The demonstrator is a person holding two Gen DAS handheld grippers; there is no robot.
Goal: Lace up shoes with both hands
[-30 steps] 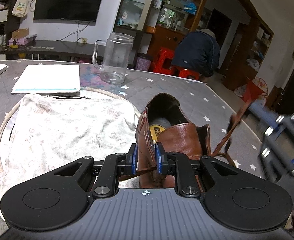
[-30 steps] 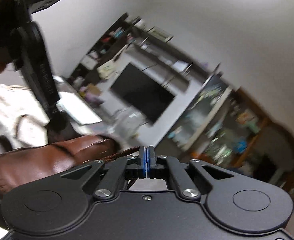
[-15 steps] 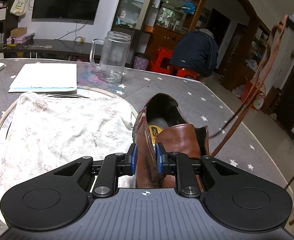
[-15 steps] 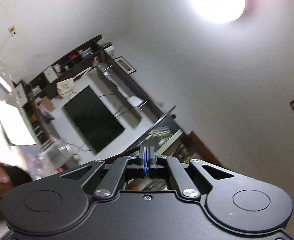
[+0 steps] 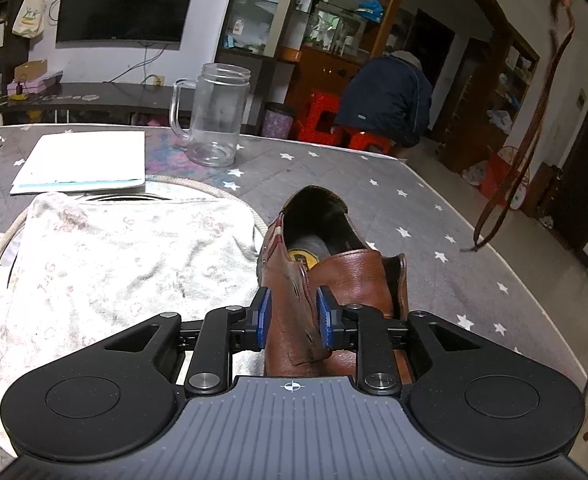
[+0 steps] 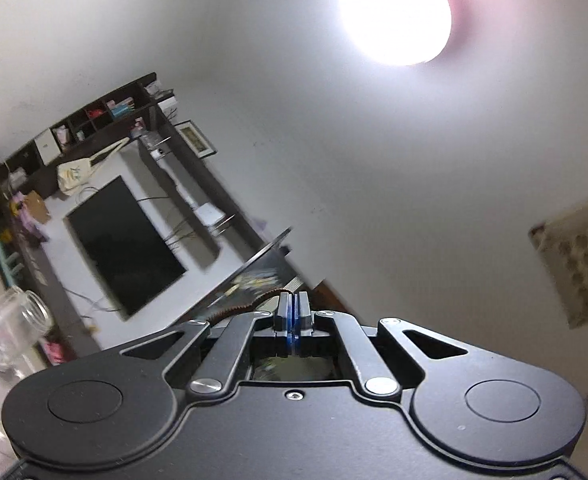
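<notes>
Shoe of brown leather (image 5: 336, 280) sits clamped by its left flap in the left gripper (image 5: 293, 317), while the raised right gripper (image 6: 293, 311), off to its upper right, pinches the brown leather lace (image 5: 528, 152).

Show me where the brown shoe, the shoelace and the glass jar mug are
brown shoe (image 5: 346, 276): left wrist view, on the leather upper.
shoelace (image 5: 522, 160): left wrist view, on the hanging length.
glass jar mug (image 5: 218, 116): left wrist view, on the clear wall.

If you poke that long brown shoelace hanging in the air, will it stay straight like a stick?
Probably not. The shoelace hangs in a loose loop from the right gripper, with its end dangling free, so it looks floppy and would likely swing. It is thin, so it is probably very light. The brown shoe looks much stiffer.
</notes>
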